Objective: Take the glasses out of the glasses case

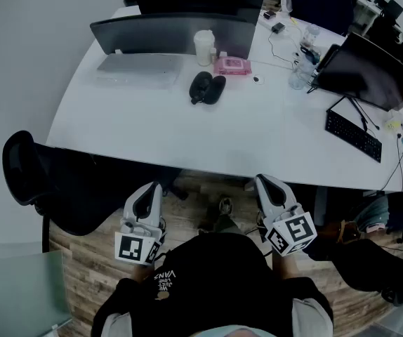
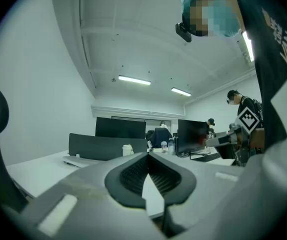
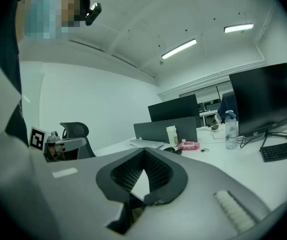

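Task not started: the glasses case (image 1: 207, 88) is untouched on the desk (image 1: 187, 132), and nothing is held by either gripper. The case is seen as a dark two-lobed shape. Whether it is shut or already hinged open cannot be told at this size, and no glasses are made out on the desk. Everything is judged left to do: reach, steady the case, open it if shut, lift the glasses out. The left gripper (image 1: 148, 188) is held off the desk, just short of its near edge, with its jaws pressed together and nothing between them, as confirmed in the left gripper view (image 2: 147, 155). The right gripper (image 1: 262, 181) is likewise held off the desk at the near edge, its jaws closed tip to tip and empty in the right gripper view (image 3: 143, 152). The case lies well apart from both grippers, toward the desk's far middle, just beside a pink packet (image 1: 232, 66) and in front of a white cup (image 1: 203, 47). A long forward reach over the desk is judged necessary, with the jaws opened first.
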